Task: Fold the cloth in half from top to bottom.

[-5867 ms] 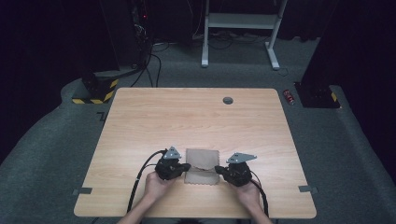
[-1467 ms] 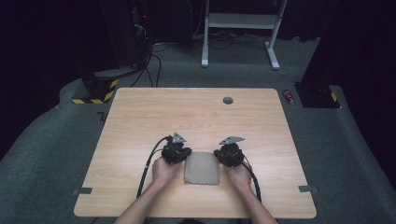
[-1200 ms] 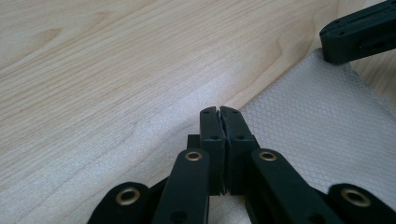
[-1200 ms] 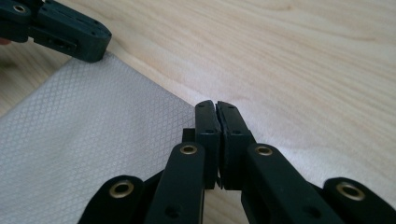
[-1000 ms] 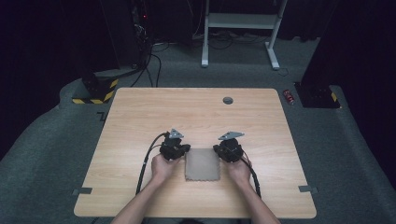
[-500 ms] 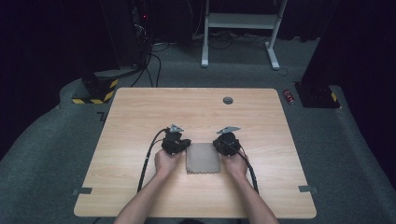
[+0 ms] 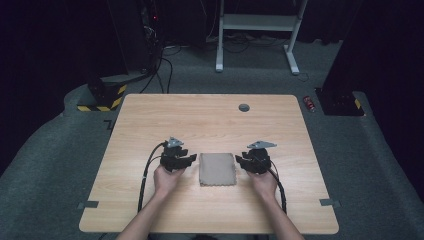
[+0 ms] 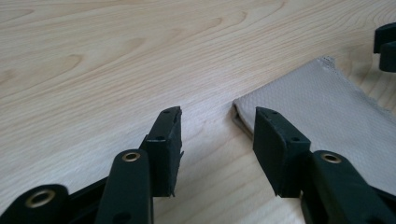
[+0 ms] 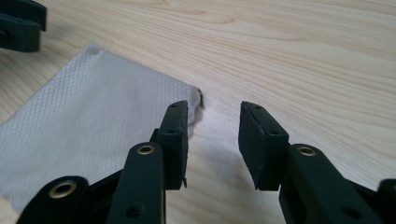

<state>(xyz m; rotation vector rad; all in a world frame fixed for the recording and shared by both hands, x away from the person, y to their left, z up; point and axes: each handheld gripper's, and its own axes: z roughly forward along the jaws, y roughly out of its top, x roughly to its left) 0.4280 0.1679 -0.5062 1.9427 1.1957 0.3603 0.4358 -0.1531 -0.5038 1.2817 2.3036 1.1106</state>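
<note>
Both grippers, the left gripper [image 7: 186, 161] and the right gripper [image 7: 242, 161], have just been opening and have drawn sideways off the folded cloth [image 7: 217, 169], their jaws now parted with nothing between them, which suggests the fold is finished and released. The cloth lies flat at lower centre of the high view on the table [image 7: 210, 120], between the two. Count: one cloth, two grippers, one small dark disc [image 7: 243, 107] at the table's upper right.

Lab, dark equipment rack [image 7: 135, 35], floor cables [image 7: 165, 70], bare wooden table [image 7: 210, 120]
</note>
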